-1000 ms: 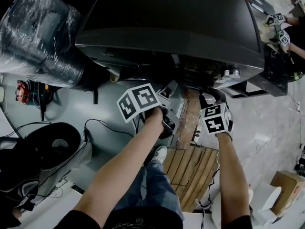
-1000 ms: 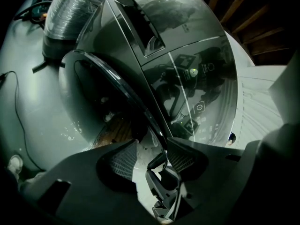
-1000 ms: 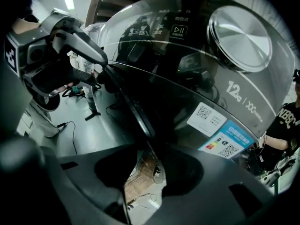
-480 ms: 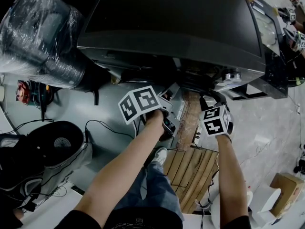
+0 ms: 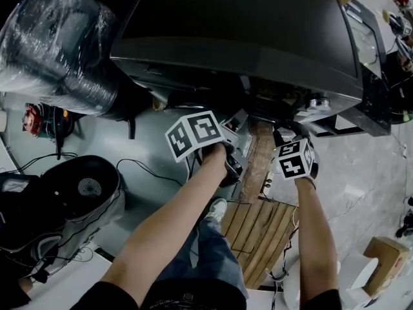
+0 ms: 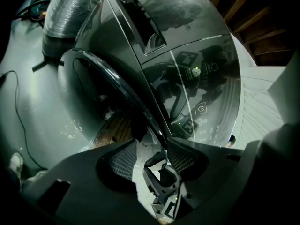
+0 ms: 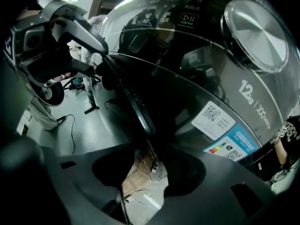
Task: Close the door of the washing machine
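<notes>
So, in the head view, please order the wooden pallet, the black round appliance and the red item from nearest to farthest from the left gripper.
1. Wooden pallet, just below the left gripper.
2. Black round appliance, lower left.
3. Red item, far left edge.

This looks like a workshop or a test room, not a home. The washing machine (image 5: 239, 24) stands on a wooden pallet (image 5: 258, 231) on a bare grey floor (image 5: 84, 141). Loose cables (image 5: 141, 165) lie about. A big thing wrapped in clear plastic (image 5: 55, 44) stands at the far left. A cardboard box (image 5: 386, 258) sits at the near right.
</notes>
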Available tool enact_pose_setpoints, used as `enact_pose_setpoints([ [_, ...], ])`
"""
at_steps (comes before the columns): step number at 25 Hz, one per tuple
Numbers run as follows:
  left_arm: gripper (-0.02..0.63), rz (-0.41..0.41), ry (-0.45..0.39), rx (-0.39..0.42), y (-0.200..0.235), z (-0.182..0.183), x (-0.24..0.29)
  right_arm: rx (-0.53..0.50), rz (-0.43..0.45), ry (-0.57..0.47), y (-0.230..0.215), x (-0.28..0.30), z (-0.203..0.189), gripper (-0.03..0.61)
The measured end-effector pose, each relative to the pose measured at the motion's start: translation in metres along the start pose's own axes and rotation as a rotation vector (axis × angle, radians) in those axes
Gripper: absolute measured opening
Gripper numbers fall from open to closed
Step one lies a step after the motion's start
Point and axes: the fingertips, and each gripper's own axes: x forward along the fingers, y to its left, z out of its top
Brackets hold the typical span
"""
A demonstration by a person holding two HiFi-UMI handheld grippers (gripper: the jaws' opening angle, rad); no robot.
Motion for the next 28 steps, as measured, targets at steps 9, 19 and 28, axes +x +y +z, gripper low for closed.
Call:
enact_pose_setpoints([
  [9,0.215,-0.013,0.006,0.008,-0.001,0.000,0.002,-0.022,-0.012,0.018,-0.002,0.004,0.000,0.196],
  [19,0.207,-0.004,0.037,0.123,-0.003,0.003,-0.012,0.105,-0.035,-0.023,0.002,-0.015,0.012,0.195],
  [28,0.206,-0.015,0.002,0.196,-0.025,0.015,-0.056,0.270,-0.017,-0.114,0.014,-0.061,0.050,0.181],
])
